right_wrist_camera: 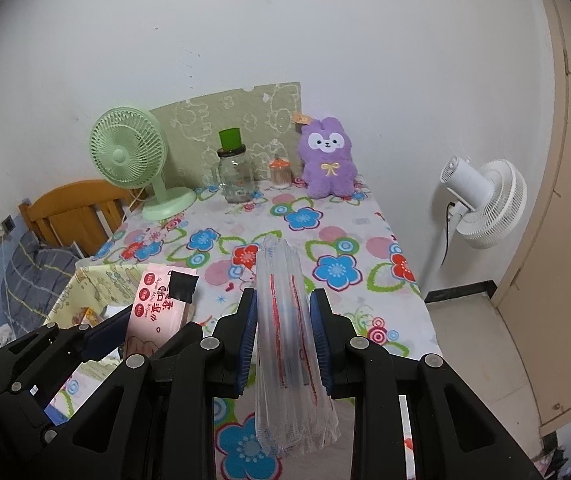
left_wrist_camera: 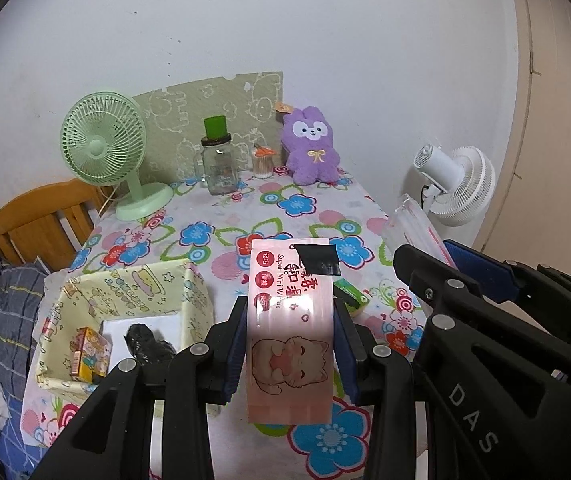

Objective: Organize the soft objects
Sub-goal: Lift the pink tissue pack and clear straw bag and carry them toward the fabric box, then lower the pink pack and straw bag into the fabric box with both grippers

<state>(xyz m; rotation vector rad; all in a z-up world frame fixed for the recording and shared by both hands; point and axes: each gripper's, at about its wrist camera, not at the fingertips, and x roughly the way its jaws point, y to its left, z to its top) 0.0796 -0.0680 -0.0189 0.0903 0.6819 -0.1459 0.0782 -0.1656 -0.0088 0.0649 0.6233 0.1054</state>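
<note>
Left tongs: matte black angular frames, blue ribbed pads, round silver pivot pins. Right tongs: identical build; seen from the left camera at 4 o'clock, white "DAS" lettering on the frame.

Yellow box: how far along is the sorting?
Done: the yellow box holds a small carton and a black bundle. In hand: left gripper clamps the pink wipes pack; right gripper clamps a clear packet. Left: both, unboxed.
</note>
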